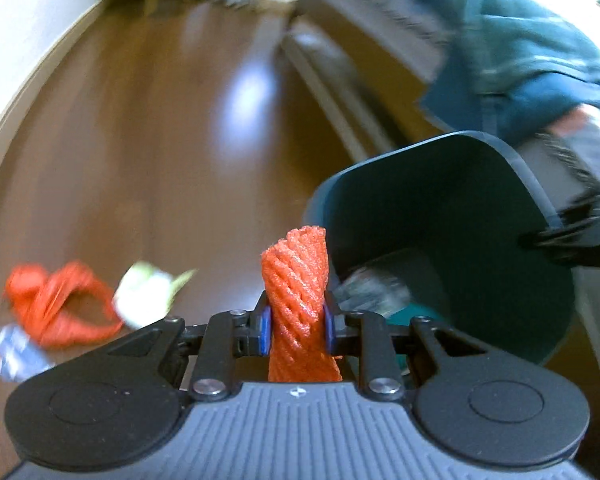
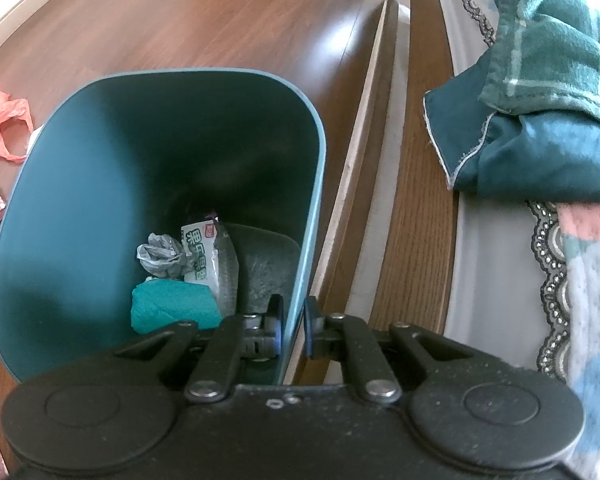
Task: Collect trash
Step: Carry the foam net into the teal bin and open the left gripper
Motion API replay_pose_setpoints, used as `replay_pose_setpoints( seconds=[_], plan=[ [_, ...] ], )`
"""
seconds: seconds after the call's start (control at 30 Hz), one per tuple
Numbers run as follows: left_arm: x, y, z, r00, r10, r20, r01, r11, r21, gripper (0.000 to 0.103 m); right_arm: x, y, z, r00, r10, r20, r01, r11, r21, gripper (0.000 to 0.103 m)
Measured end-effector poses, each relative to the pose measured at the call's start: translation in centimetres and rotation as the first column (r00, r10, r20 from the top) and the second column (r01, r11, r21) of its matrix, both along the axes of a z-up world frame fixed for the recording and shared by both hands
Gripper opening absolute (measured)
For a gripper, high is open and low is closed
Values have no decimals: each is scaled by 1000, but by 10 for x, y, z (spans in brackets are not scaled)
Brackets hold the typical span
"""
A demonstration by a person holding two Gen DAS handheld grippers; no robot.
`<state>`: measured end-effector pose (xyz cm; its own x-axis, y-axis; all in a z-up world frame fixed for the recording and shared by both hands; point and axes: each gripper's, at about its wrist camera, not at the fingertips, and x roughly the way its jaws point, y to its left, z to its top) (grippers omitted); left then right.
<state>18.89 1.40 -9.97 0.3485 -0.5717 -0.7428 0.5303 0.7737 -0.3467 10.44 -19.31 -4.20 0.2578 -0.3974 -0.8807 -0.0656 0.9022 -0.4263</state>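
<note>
My left gripper (image 1: 297, 330) is shut on an orange foam net sleeve (image 1: 298, 280), which stands upright between the blue pads, lifted above the wooden floor. A dark teal bin (image 1: 440, 216) stands to its right. My right gripper (image 2: 294, 330) is shut on the bin's right wall (image 2: 300, 264), one finger inside and one outside. Inside the bin lie a white printed wrapper (image 2: 206, 256), a crumpled grey scrap (image 2: 160, 256) and a teal crumpled piece (image 2: 172, 304). On the floor to the left lie an orange plastic bag (image 1: 56, 304), a pale green wrapper (image 1: 148, 292) and a blue-and-white packet (image 1: 14, 348).
A wooden bed frame (image 2: 412, 208) runs along the bin's right side, with a dark green blanket (image 2: 540, 120) and a patterned cover (image 2: 588, 280) over it. A white wall skirts the floor at the left (image 1: 28, 40). The orange bag (image 2: 0, 120) also lies left of the bin.
</note>
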Motion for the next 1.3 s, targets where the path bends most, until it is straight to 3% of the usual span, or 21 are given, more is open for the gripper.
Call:
replay_pose_setpoints(
  seconds=[0.13, 0.3, 0.63, 0.97, 1.03, 1.07, 1.1, 1.13, 1.3],
  plan=[
    [-2, -40, 11, 995, -102, 20, 102, 995, 1, 24, 0, 4, 1, 1000, 8, 4, -8, 1000, -3, 9],
    [5, -96, -7, 978, -209, -12, 209, 975, 80, 24, 0, 8, 2, 1000, 13, 14, -13, 1000, -2, 9],
    [24, -138, -33, 982, -188, -11, 187, 972, 138, 24, 0, 13, 2, 999, 16, 29, -16, 1000, 9, 10],
    [24, -148, -51, 977, -197, -78, 207, 964, 164, 28, -2, 13, 3, 999, 38, 33, -38, 999, 18, 11],
    [24, -145, -51, 976, -198, -89, 210, 966, 150, 33, -3, 13, 3, 999, 39, 33, -40, 999, 21, 11],
    [25, -144, -50, 976, -202, -87, 213, 967, 143, 47, -3, 13, 3, 999, 38, 34, -39, 999, 23, 11],
    [23, -140, -48, 975, -205, -81, 214, 968, 133, 70, -3, 12, 3, 999, 38, 35, -38, 999, 23, 11],
    [22, -137, -46, 977, -203, -71, 211, 970, 125, 76, -3, 12, 3, 999, 38, 36, -39, 999, 23, 11],
    [14, -119, -32, 976, -215, -42, 218, 972, 84, 78, -4, 11, 3, 999, 38, 37, -39, 999, 25, 11]
  ],
)
